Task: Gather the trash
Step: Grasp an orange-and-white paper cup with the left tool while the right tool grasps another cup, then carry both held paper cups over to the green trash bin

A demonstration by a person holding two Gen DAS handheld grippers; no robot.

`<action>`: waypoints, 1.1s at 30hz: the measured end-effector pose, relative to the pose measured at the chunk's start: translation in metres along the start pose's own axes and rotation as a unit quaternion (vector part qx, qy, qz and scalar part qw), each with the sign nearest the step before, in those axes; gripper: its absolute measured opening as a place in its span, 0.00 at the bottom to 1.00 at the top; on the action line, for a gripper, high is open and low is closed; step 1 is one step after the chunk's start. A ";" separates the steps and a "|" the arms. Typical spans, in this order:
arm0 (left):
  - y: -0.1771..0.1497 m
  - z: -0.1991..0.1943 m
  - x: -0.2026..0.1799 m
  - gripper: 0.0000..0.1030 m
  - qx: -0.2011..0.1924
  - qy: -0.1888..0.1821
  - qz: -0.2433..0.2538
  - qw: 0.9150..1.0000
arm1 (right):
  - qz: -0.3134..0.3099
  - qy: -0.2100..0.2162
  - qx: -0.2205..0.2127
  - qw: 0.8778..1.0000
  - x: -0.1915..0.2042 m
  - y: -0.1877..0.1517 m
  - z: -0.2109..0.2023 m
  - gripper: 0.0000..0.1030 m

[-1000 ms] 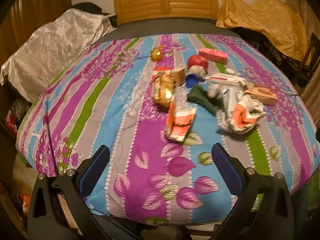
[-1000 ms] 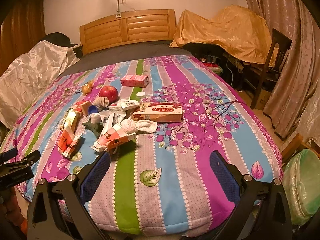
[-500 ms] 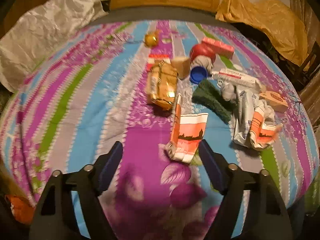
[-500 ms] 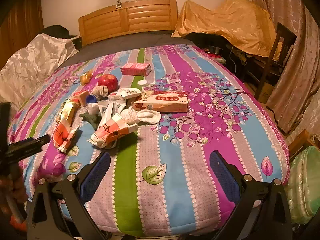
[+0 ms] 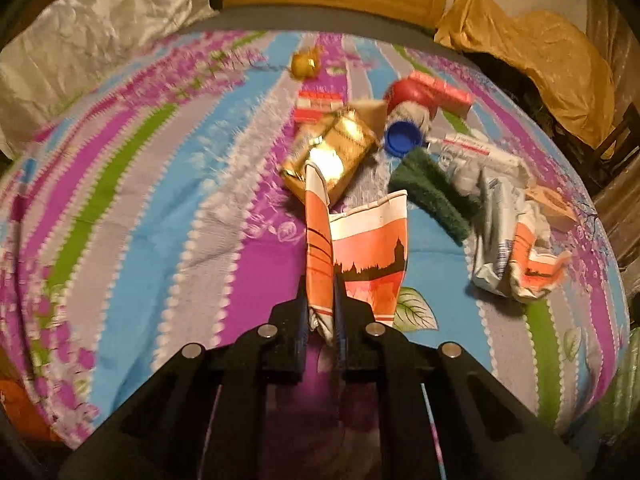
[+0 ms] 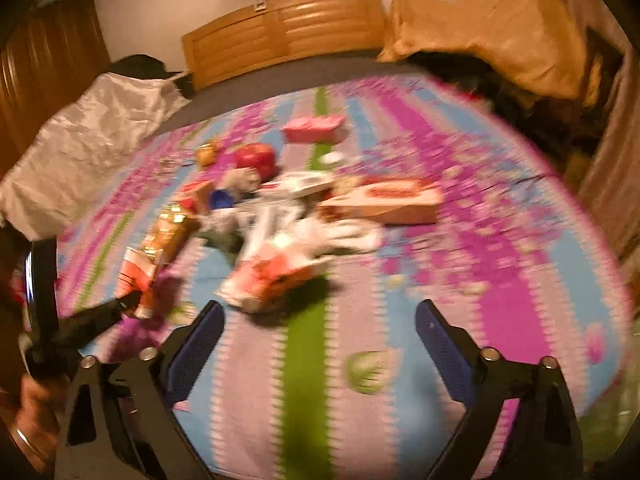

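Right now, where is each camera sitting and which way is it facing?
Left wrist: on the left gripper, angled down the bed; black fingers shut on the flattened orange cup.
Right wrist: on the right gripper, angled down the bed toward the crumpled cup; blue-padded fingers closing, nothing between them; a hand at left.
Shared: trash pile, headboard.
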State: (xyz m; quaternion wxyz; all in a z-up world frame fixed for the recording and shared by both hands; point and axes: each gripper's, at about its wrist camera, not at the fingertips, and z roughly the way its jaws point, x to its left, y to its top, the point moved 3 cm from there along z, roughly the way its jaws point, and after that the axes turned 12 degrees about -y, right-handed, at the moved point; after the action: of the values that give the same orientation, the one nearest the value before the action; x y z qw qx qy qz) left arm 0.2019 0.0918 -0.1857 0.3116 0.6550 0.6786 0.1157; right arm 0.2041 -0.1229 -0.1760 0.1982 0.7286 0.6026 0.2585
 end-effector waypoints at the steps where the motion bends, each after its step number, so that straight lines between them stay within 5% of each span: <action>1: 0.001 -0.005 0.000 0.09 -0.005 0.001 0.001 1.000 | 0.011 0.009 0.013 1.000 0.004 0.002 0.009 0.86; 12: 0.011 -0.045 0.001 0.09 -0.044 0.010 0.010 0.999 | 0.150 0.080 0.117 0.979 0.005 0.010 0.086 0.80; 13: 0.011 -0.046 0.001 0.09 -0.044 0.012 0.009 0.999 | 0.159 0.085 0.127 0.975 0.006 0.010 0.094 0.74; 15: 0.011 -0.045 0.000 0.09 -0.043 0.013 0.010 0.999 | 0.170 0.105 0.151 0.968 0.007 0.007 0.111 0.48; 17: 0.010 -0.046 -0.001 0.10 -0.042 0.018 0.014 0.999 | 0.203 0.145 0.181 0.951 0.003 -0.001 0.125 0.12; 24: 0.013 -0.057 -0.031 0.10 -0.048 0.008 0.047 0.998 | 0.180 0.149 0.123 0.965 -0.018 -0.006 0.073 0.12; 33: 0.023 -0.053 -0.138 0.10 -0.040 -0.059 0.128 0.989 | 0.158 0.060 0.000 0.986 -0.112 0.009 -0.056 0.12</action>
State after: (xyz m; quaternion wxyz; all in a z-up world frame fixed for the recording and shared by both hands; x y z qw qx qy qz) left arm 0.1826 -0.0248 -0.0940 0.3592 0.7294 0.5643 0.1431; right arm 0.1607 -0.2358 -0.1423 0.1186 0.7976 0.4909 0.3298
